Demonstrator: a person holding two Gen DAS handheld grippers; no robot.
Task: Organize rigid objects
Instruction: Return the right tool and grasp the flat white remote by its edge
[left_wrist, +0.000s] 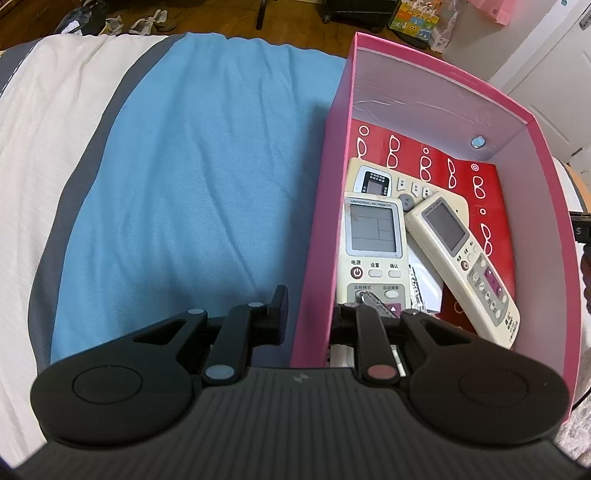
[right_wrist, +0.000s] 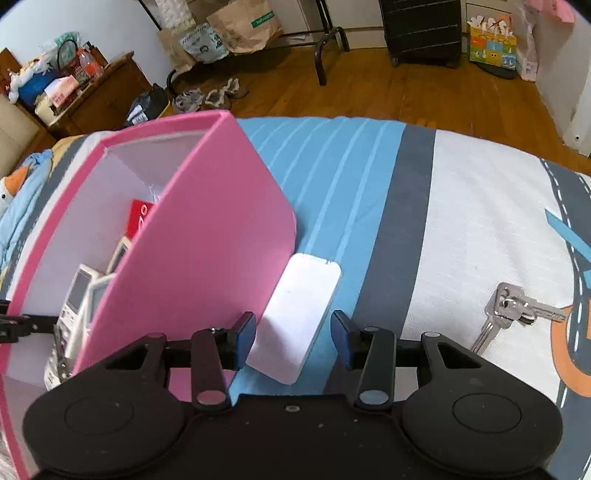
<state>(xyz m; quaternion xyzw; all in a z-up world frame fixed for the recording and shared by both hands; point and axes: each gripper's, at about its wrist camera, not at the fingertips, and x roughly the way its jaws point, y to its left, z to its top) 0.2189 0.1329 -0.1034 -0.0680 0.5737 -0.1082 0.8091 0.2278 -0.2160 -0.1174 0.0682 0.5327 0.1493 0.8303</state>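
Two spread fingers of the right gripper straddle the near end of the white flat case, whose long axis runs straight ahead, beside the pink box. The left gripper, also open, straddles that box's wall, farther off.

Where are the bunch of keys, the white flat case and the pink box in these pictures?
bunch of keys (right_wrist: 511, 306): right wrist view, on the key heads.
white flat case (right_wrist: 299, 314): right wrist view, middle of its top face.
pink box (left_wrist: 321, 221): left wrist view, on its left outer wall.
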